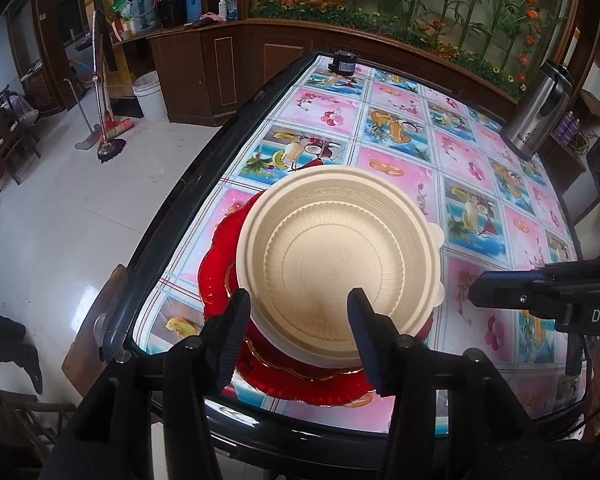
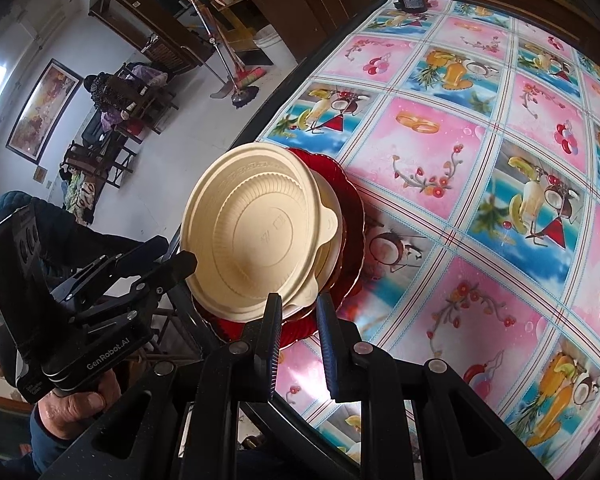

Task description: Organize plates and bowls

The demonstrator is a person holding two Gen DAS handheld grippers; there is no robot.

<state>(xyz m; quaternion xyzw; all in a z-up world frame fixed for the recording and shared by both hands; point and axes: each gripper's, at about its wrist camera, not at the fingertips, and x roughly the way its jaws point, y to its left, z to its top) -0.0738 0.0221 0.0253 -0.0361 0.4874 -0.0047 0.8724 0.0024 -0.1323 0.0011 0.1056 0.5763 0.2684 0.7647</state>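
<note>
stack sits near the surface edge, both tongs off it

cream bowl point(image 1: 340, 256) is upside down on top of the stack, w/ at least one more cream piece under it (tab of a lower rim peeks out on the far-right side) and the red plates point(image 1: 220, 276) at the bottom; whole pile sits at the near-left corner of the surface point(image 1: 400, 128), close to its dark rim, floor just beyond.

left tongs point(image 1: 300, 320) stand about half open; fingers either side of the bowl's near rim but pads don't look pressed on it, so nothing held as far as i can tell; from the right wrist view one left fingertip is right at the bowl's left edge, touching or not i can't say. right tongs point(image 2: 298, 312) are nearly closed w/ a narrow gap, empty, tips just in front of the stack's near edge.

risks from here, as i judge it: bowl looks off-centre on the pile, shifted toward the surface edge, so a nudge from either tong tip could slide it off; plastic on plastic prob slips easily; the red plates overhang nothing yet but sit close to the rim, so a push leftward could send the lot to the floor; a pinch on the thin upturned rim only could let the bowl swing or pop out; steel flask point(image 1: 540, 112) at the far right is well apart, no worry there.
</note>
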